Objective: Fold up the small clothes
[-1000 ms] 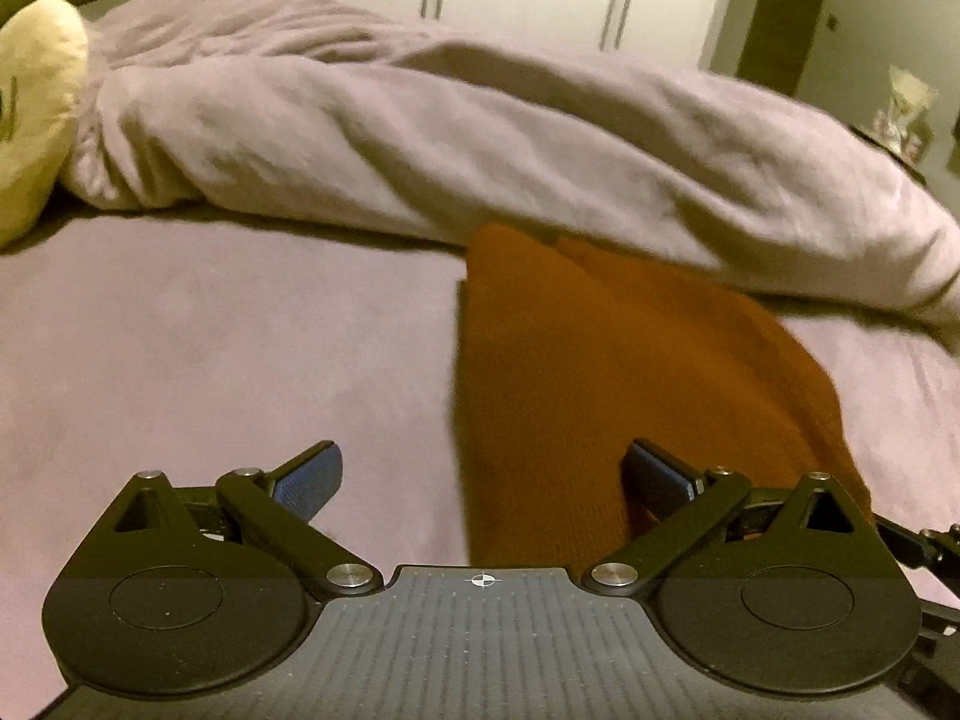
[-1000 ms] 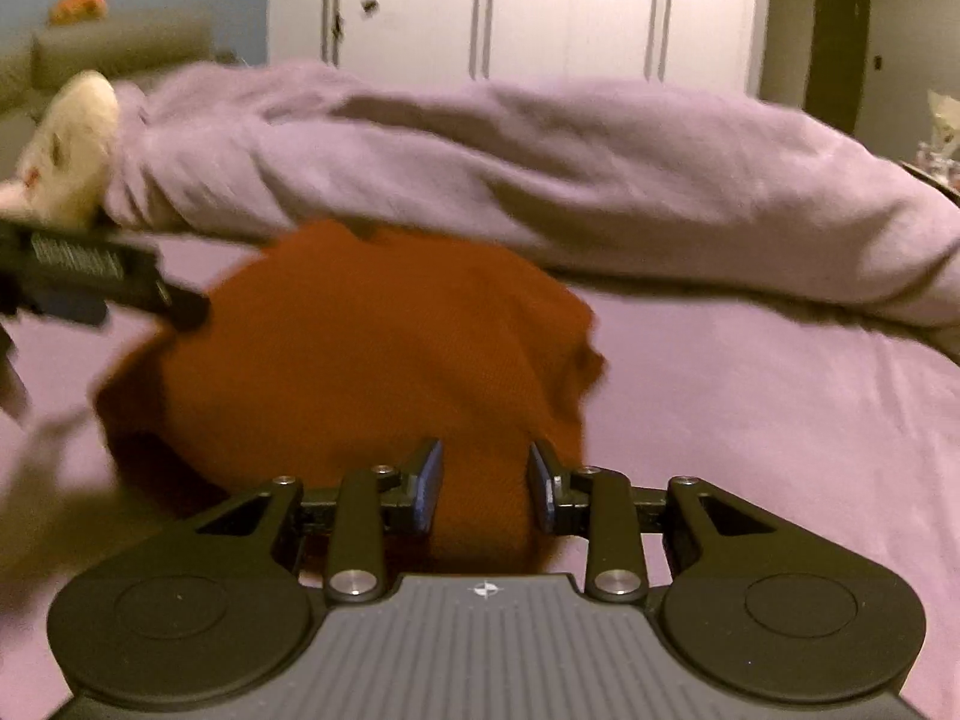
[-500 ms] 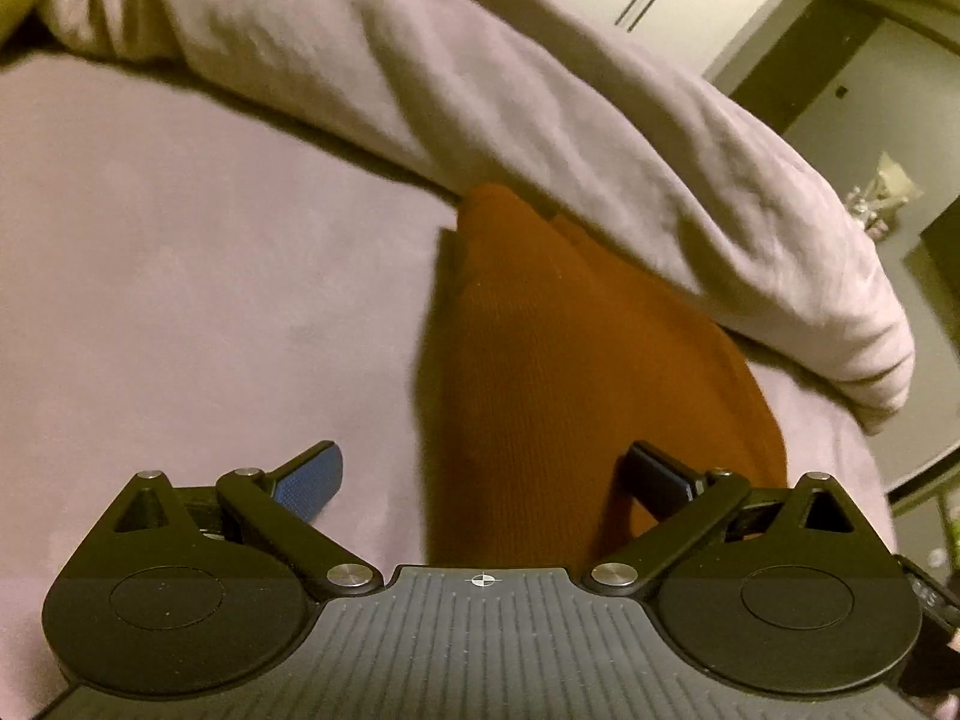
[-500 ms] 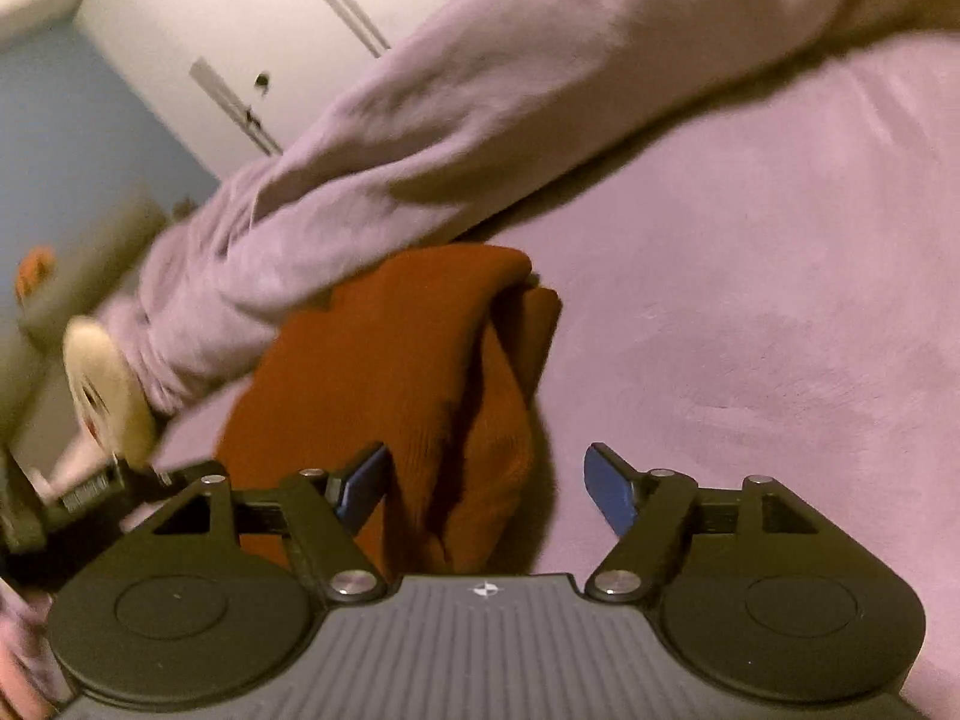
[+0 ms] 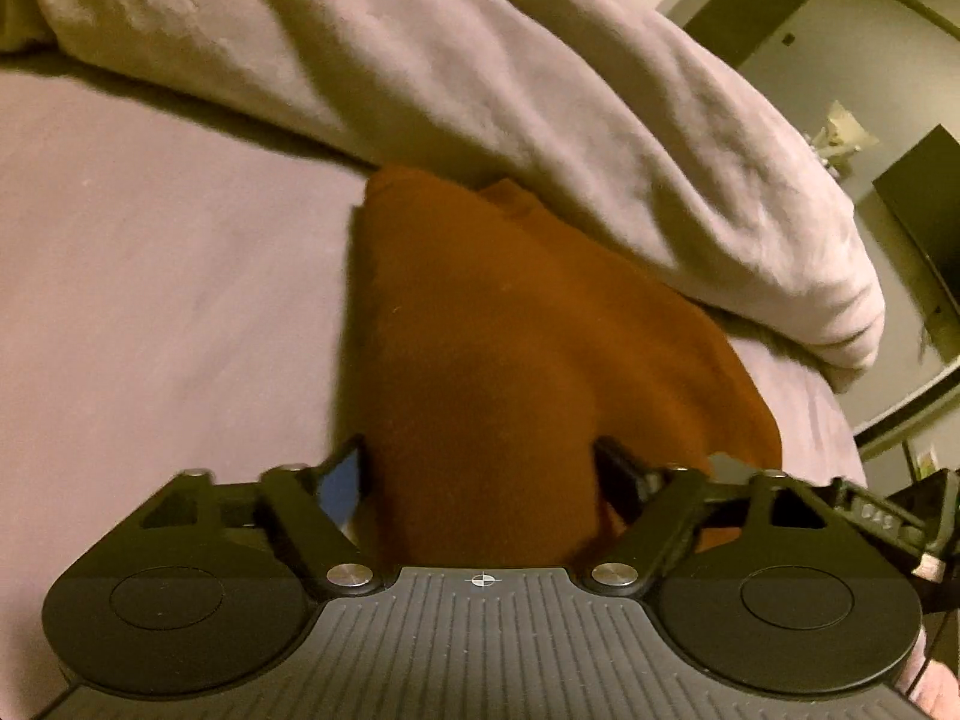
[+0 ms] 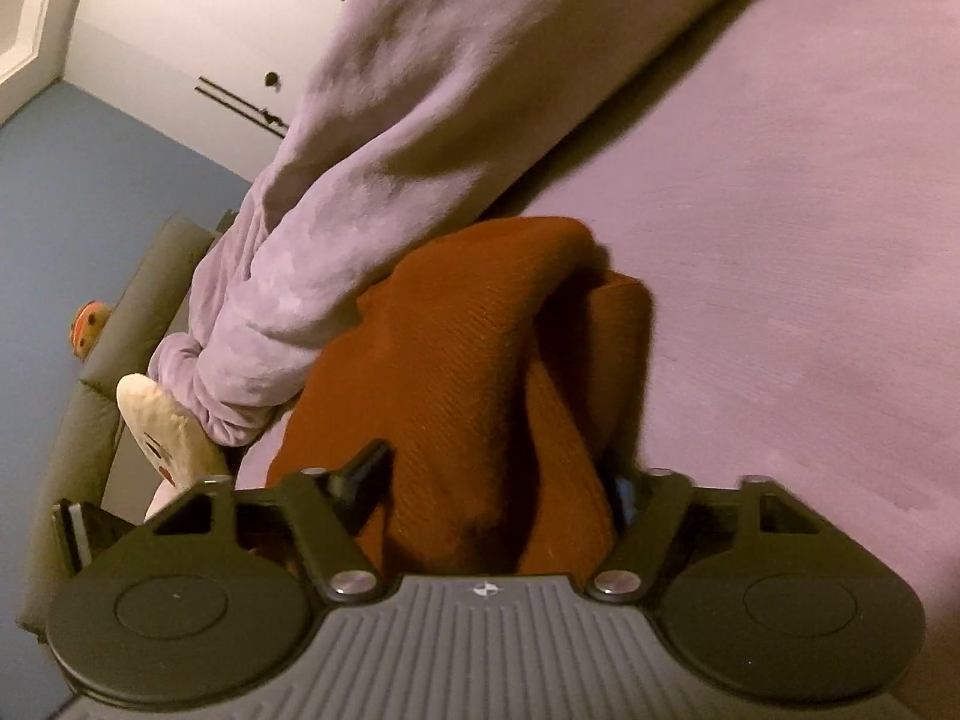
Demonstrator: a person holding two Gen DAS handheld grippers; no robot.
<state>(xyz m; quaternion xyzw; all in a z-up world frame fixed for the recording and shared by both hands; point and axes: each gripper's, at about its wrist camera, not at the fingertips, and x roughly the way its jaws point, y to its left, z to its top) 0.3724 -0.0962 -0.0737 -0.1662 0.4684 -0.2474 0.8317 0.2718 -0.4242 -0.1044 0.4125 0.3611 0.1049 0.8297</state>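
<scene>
left gripper: black linkage arms, silver screws, blue pads | right gripper: same, ribbed grey body

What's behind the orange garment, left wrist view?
Behind the orange garment, a bunched lilac blanket overlaps its far edge. That edge is hidden. The bedsheet lies under both.

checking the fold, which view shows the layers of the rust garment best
The right wrist view: the rust garment shows its overlapping layers and a dark crease. The left wrist view shows only one smooth face, its far edge under the blanket.
</scene>
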